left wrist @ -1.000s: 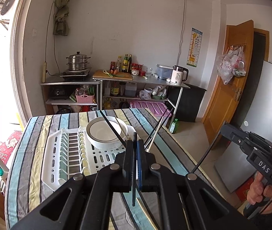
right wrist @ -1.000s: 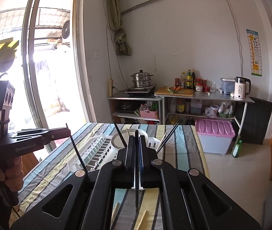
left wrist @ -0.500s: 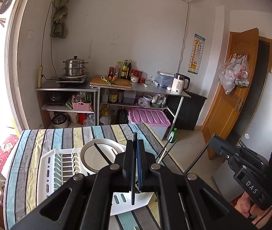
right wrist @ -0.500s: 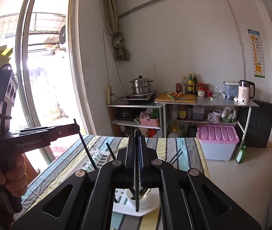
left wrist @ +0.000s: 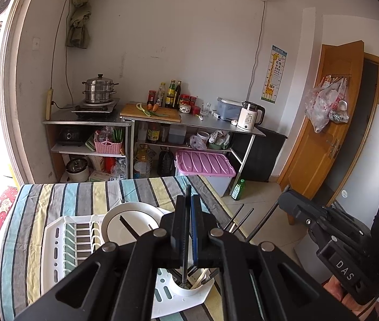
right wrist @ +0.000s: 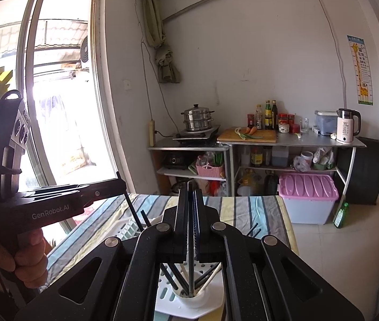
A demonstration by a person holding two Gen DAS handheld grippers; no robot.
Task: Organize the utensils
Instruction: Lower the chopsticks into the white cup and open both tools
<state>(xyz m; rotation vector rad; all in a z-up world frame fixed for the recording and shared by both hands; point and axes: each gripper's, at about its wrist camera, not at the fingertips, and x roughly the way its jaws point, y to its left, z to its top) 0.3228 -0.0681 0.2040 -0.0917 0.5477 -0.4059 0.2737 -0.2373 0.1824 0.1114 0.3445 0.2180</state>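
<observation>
Each gripper is clenched on one slim dark chopstick: left gripper (left wrist: 187,236), right gripper (right wrist: 191,230). Below their tips, the white plastic rack's round cup (right wrist: 189,295) holds more sticks, dark and pale.

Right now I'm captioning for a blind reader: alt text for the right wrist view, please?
The right gripper, shut on a dark chopstick, holds it over the white utensil cup of a dish rack on a striped tablecloth. The left gripper grips another chopstick.
</observation>
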